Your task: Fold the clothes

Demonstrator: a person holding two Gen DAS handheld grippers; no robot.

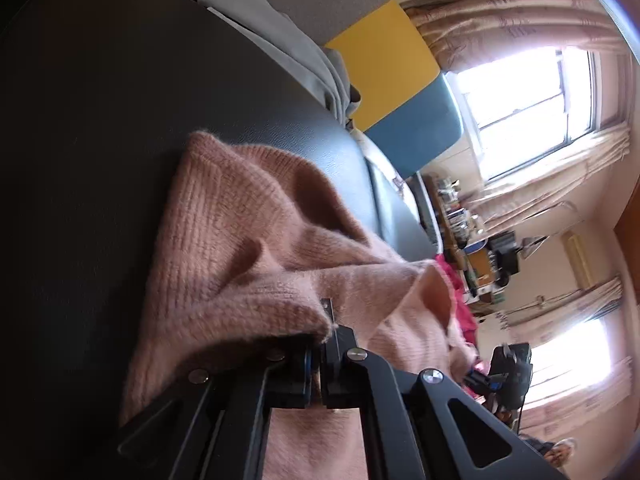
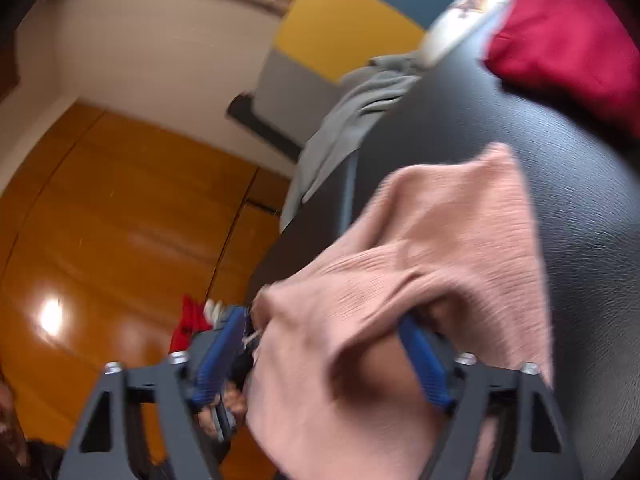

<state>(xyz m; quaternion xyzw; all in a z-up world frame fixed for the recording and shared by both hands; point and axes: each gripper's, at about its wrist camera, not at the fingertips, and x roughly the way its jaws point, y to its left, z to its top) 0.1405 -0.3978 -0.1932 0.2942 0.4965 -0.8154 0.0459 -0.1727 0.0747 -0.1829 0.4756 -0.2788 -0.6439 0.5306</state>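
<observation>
A pink knit sweater (image 1: 248, 248) lies bunched on a black leather-like surface (image 1: 100, 160). A fold of it is draped over my left gripper (image 1: 320, 354), whose jaws are pressed together on the fabric. In the blurred right wrist view the same sweater (image 2: 440, 248) hangs across my right gripper (image 2: 324, 360). Its blue pads (image 2: 424, 364) stand wide apart, with cloth lying loosely between them. The right gripper also shows as a dark shape (image 1: 508, 372) beyond the sweater in the left wrist view.
A red garment (image 2: 568, 40) lies further along the black surface (image 2: 580, 220). Grey cloth (image 2: 352, 120) hangs over its edge above a shiny wooden floor (image 2: 120, 220). A bright window (image 1: 532, 108) and a cluttered desk (image 1: 472, 240) stand beyond.
</observation>
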